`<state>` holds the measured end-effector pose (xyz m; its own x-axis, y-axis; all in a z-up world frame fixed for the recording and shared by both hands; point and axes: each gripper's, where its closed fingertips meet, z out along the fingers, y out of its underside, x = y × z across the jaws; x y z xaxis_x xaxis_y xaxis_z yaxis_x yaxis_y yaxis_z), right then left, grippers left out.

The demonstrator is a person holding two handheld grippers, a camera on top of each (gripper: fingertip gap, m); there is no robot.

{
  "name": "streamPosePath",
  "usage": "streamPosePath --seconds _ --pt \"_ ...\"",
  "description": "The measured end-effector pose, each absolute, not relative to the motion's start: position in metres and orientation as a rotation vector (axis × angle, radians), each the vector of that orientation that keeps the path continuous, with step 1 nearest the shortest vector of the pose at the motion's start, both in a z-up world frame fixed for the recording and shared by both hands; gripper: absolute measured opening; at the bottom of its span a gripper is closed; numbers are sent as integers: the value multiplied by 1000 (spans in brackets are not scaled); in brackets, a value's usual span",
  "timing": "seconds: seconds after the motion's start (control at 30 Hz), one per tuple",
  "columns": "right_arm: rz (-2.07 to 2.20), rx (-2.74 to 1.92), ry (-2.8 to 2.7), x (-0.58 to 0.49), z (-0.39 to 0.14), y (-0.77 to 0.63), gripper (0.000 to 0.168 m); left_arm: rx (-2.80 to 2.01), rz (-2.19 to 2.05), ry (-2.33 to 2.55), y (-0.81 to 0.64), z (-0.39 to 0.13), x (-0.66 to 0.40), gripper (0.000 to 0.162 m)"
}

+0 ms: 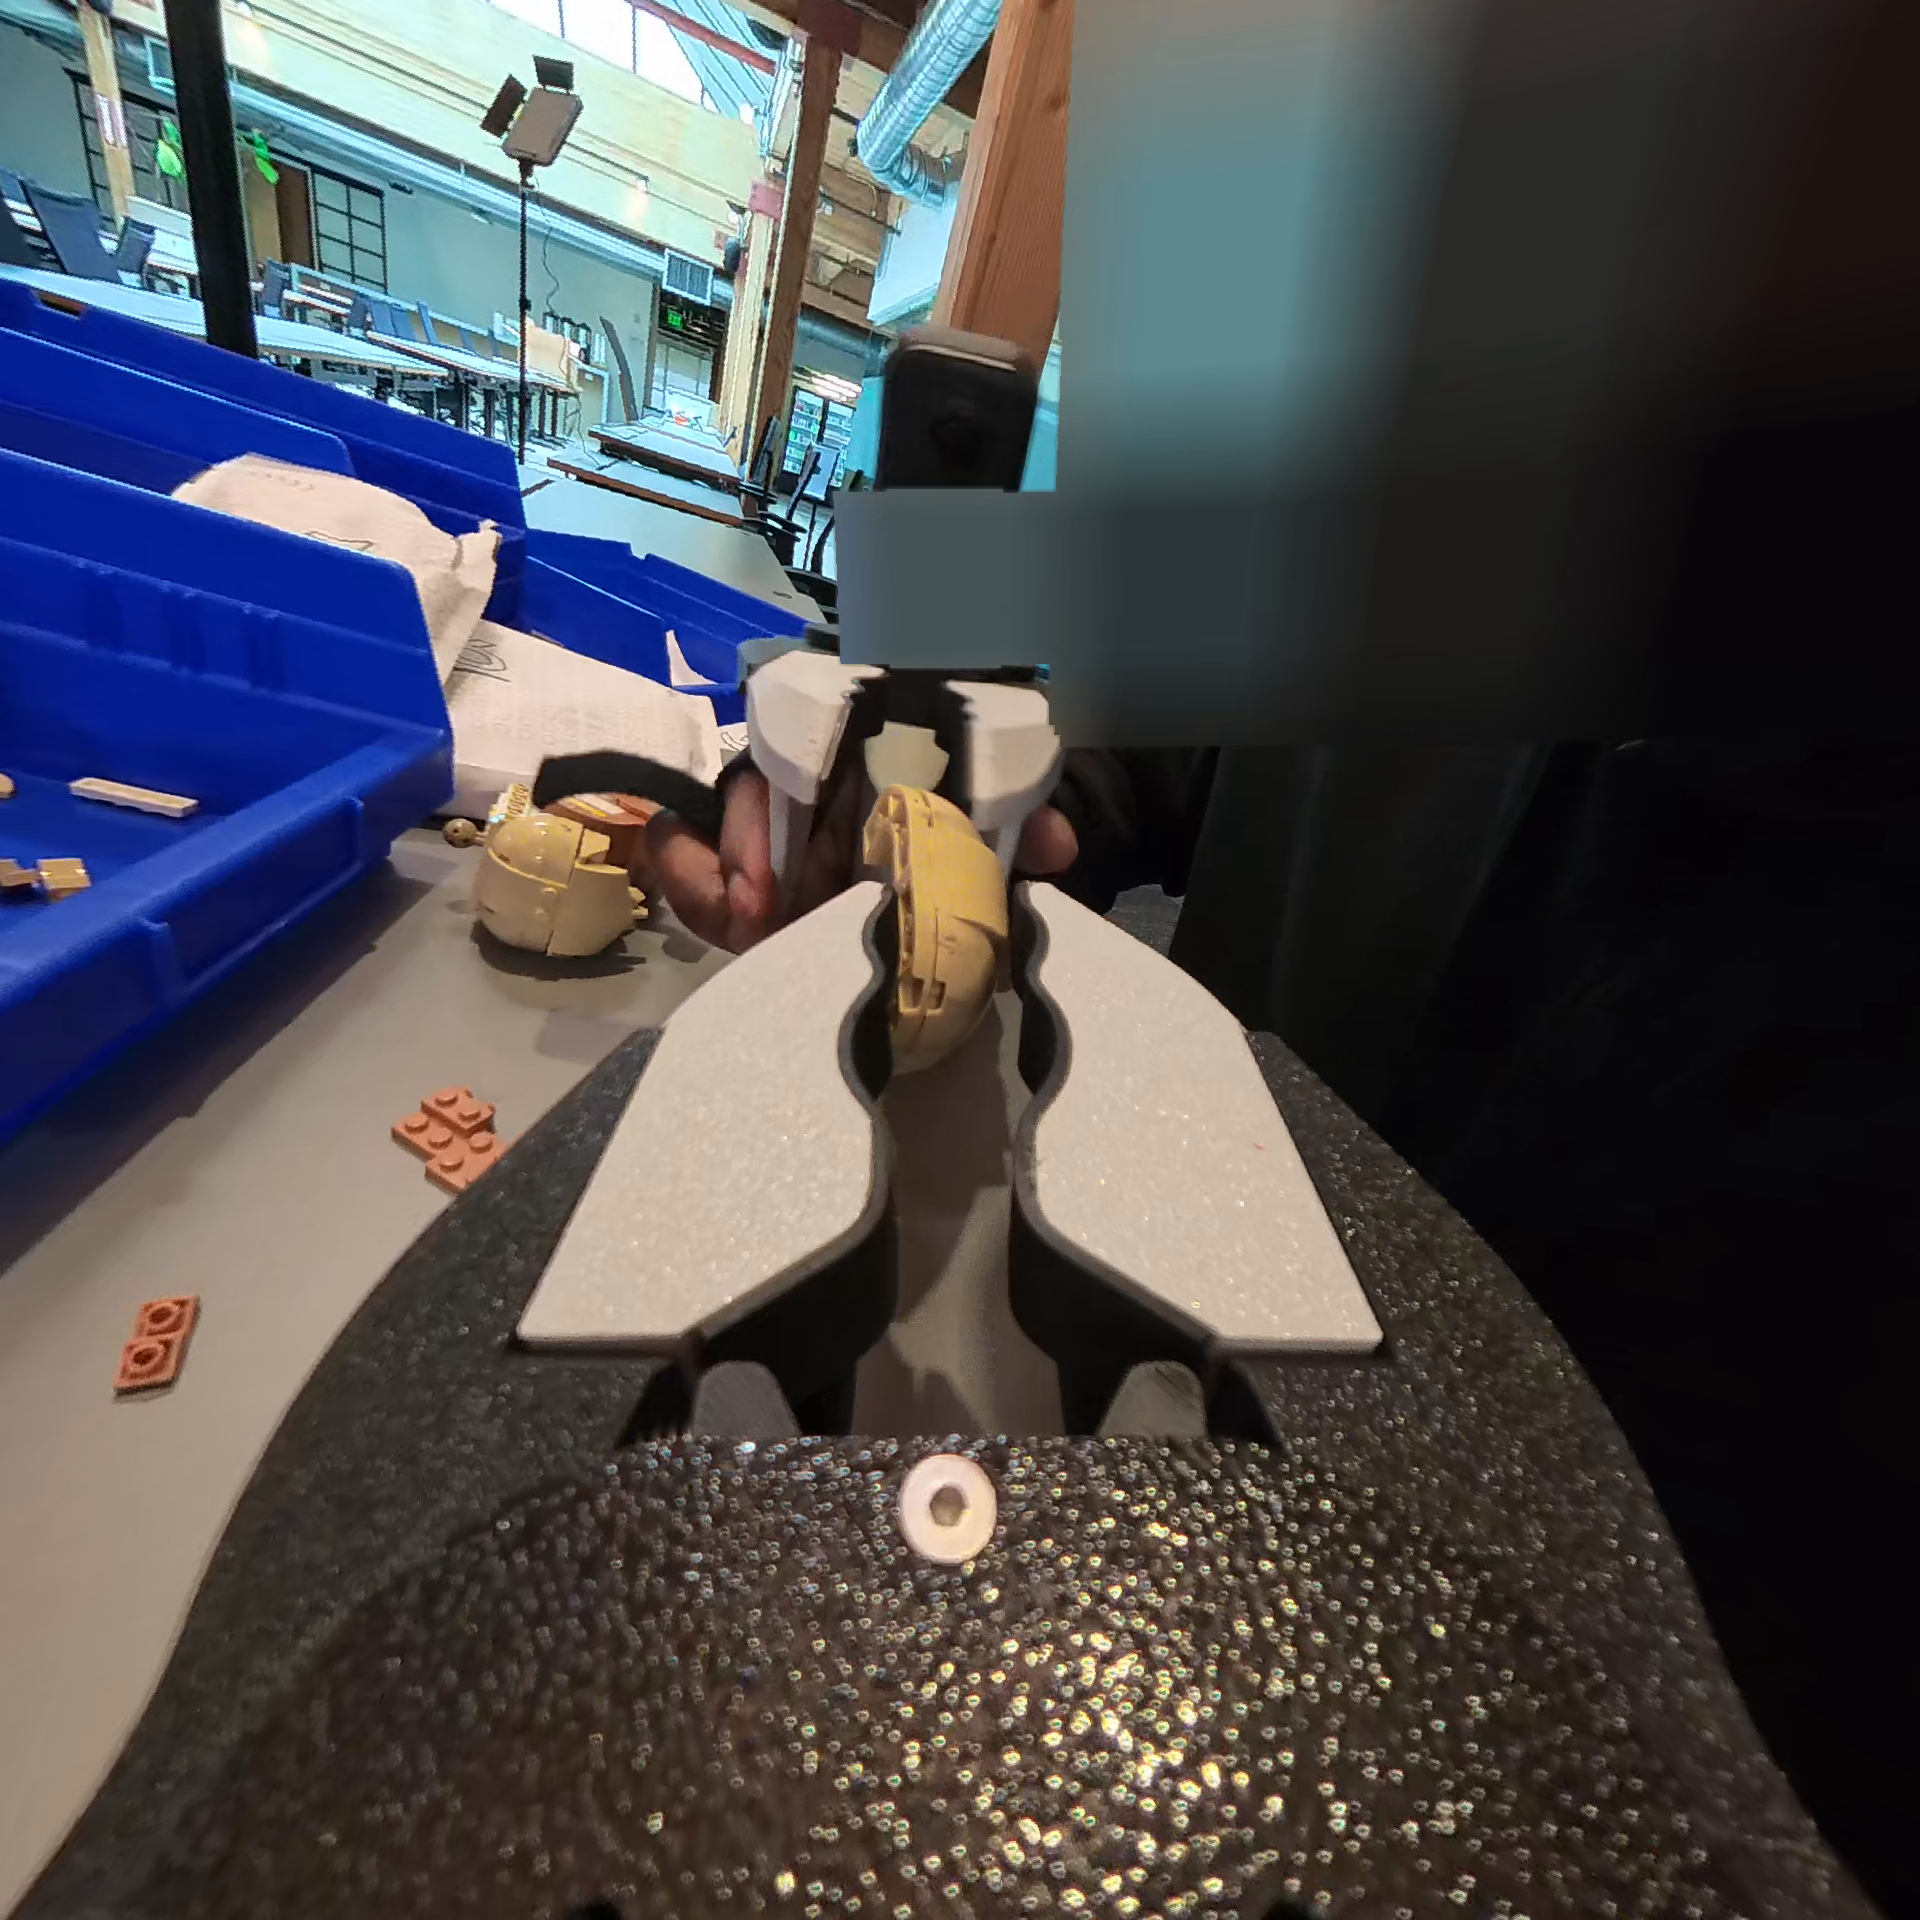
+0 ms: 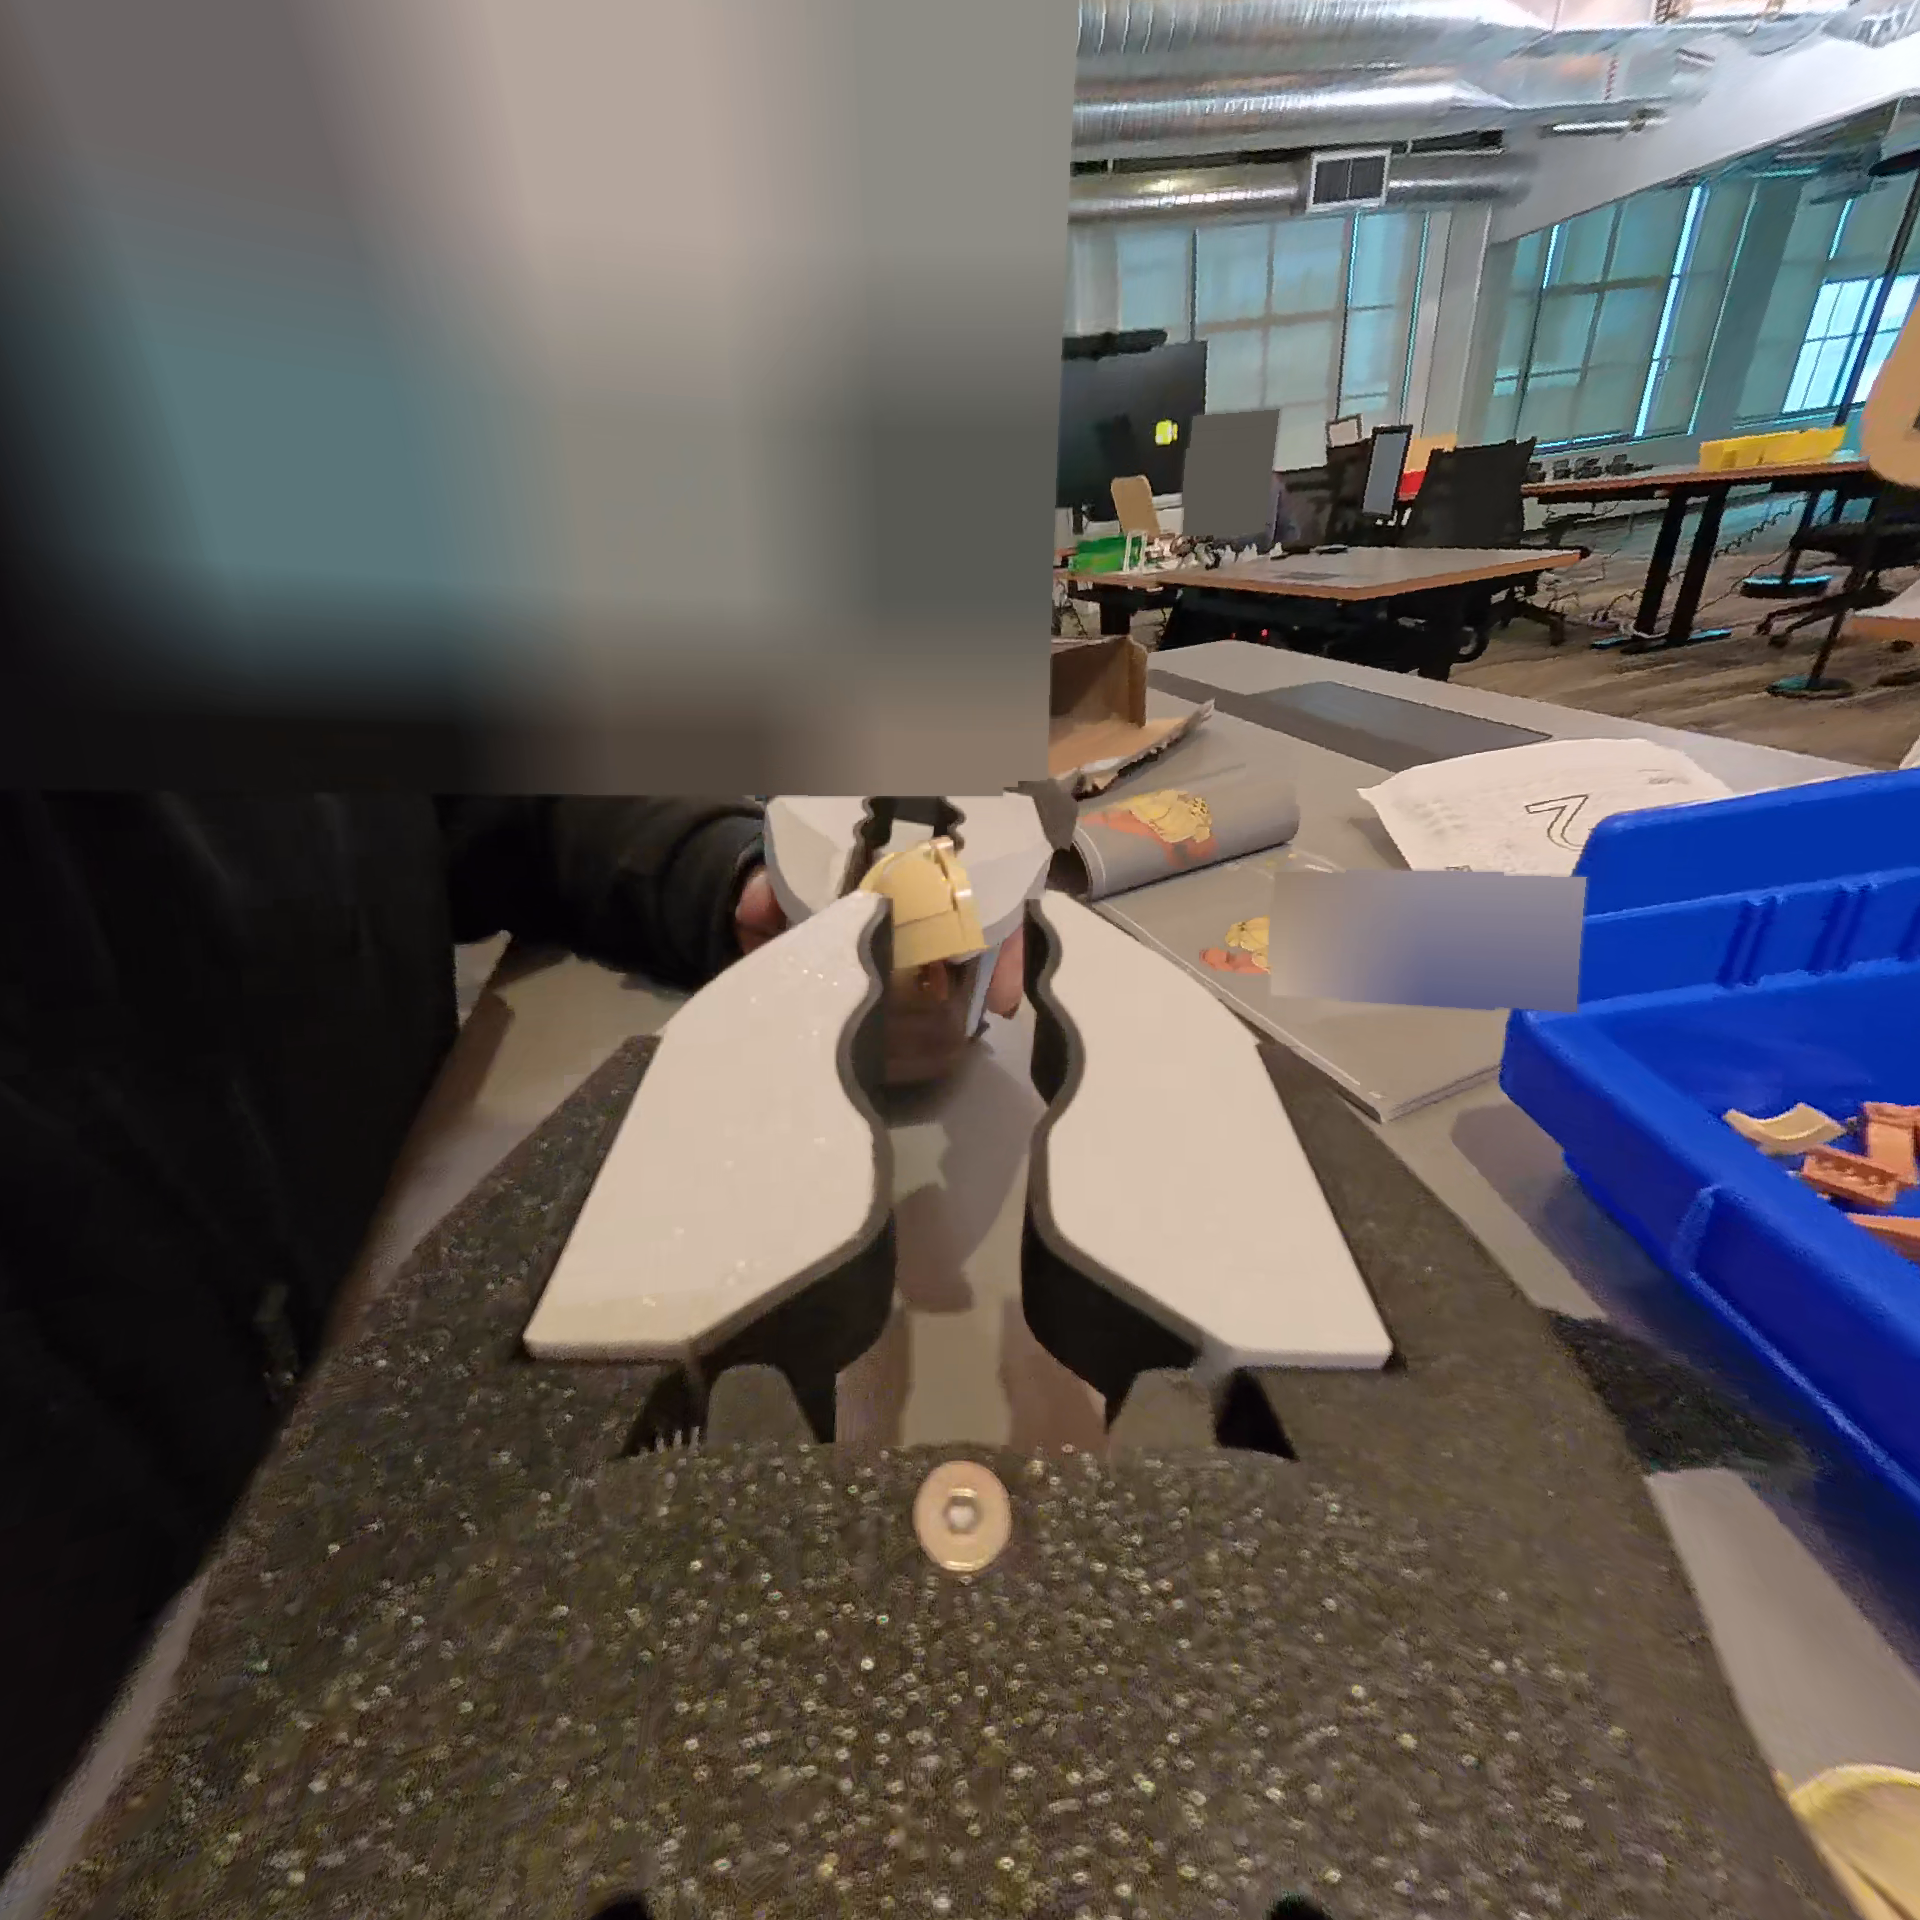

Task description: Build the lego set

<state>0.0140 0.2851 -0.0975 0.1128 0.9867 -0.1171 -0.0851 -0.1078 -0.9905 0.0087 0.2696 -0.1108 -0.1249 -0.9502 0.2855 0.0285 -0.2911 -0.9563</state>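
My left gripper (image 1: 945,906) is shut on a tan rounded lego shell (image 1: 940,935), which sits deep between its grey fingers, above the grey table (image 1: 312,1195). My right gripper (image 2: 958,916) faces it head-on. Its jaws are apart and straddle the shell's far end (image 2: 925,902), which lies against its left finger with a gap on the right. A person's hand shows behind the fingers. A tan lego head assembly (image 1: 551,883) lies on the table to the left.
Blue bins (image 1: 208,727) holding small tan pieces line the left side. A blue bin (image 2: 1662,1122) of reddish-brown pieces is on the right. Reddish-brown plates (image 1: 452,1132) (image 1: 156,1345) lie loose. White paper bags (image 1: 343,530) and an instruction booklet (image 2: 1351,1049) are nearby. Both grippers' tips are close together, under 4 cm apart.
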Motion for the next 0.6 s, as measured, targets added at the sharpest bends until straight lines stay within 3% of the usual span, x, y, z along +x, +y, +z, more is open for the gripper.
streamPosePath --seconds 0.6 --pt "1257 -1301 -1051 11 -104 279 18 -1347 -1520 1130 269 -114 12 19"
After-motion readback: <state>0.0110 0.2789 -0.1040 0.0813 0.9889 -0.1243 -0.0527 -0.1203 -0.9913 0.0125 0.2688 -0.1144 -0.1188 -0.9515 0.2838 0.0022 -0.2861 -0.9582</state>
